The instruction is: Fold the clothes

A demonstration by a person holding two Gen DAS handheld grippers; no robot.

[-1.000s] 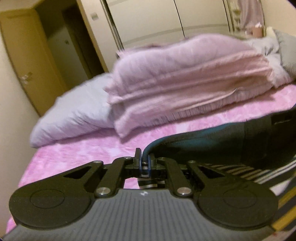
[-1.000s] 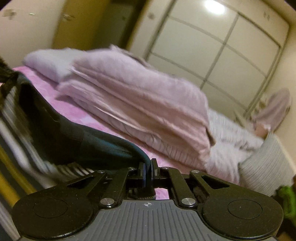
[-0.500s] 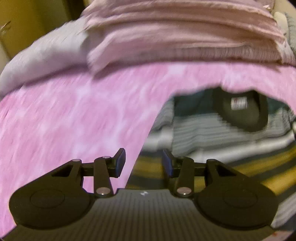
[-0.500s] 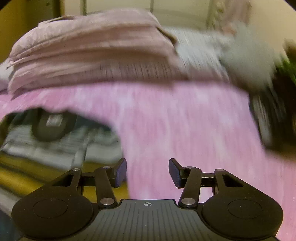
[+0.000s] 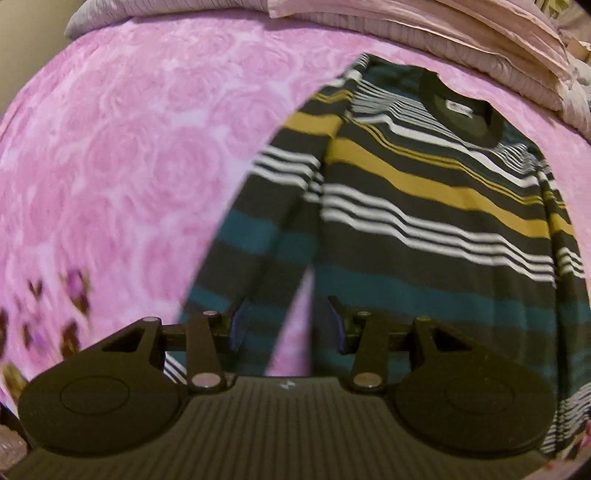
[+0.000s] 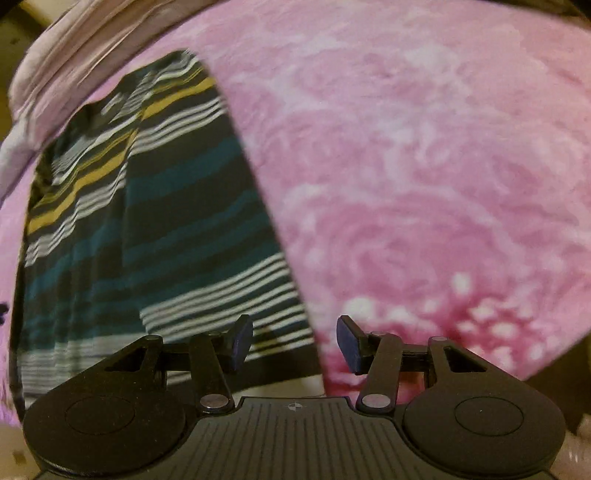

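Note:
A striped sweater (image 5: 424, 221) in black, teal, mustard and white lies flat on the pink rose-patterned bedspread (image 5: 129, 166), with its black collar (image 5: 480, 134) at the far end. One sleeve (image 5: 266, 221) runs down beside the body. My left gripper (image 5: 286, 325) hangs open over the pink gap between that sleeve and the body, holding nothing. In the right wrist view the sweater (image 6: 166, 221) fills the left side. My right gripper (image 6: 295, 341) stands open above its other sleeve's outer edge, one finger over stripes and one over the bedspread (image 6: 406, 166).
A folded pink quilt (image 5: 424, 29) is piled along the far side of the bed, just beyond the collar, and shows in the right wrist view as quilt (image 6: 74, 48). A grey pillow (image 5: 99, 14) lies at the far left. Dark flower print (image 5: 74, 295) marks the bedspread's near edge.
Both grippers were shut on the sweater's edge a second ago and have let go and opened. Both have tipped downward and drawn back toward the near end; the sweater now lies spread flat.

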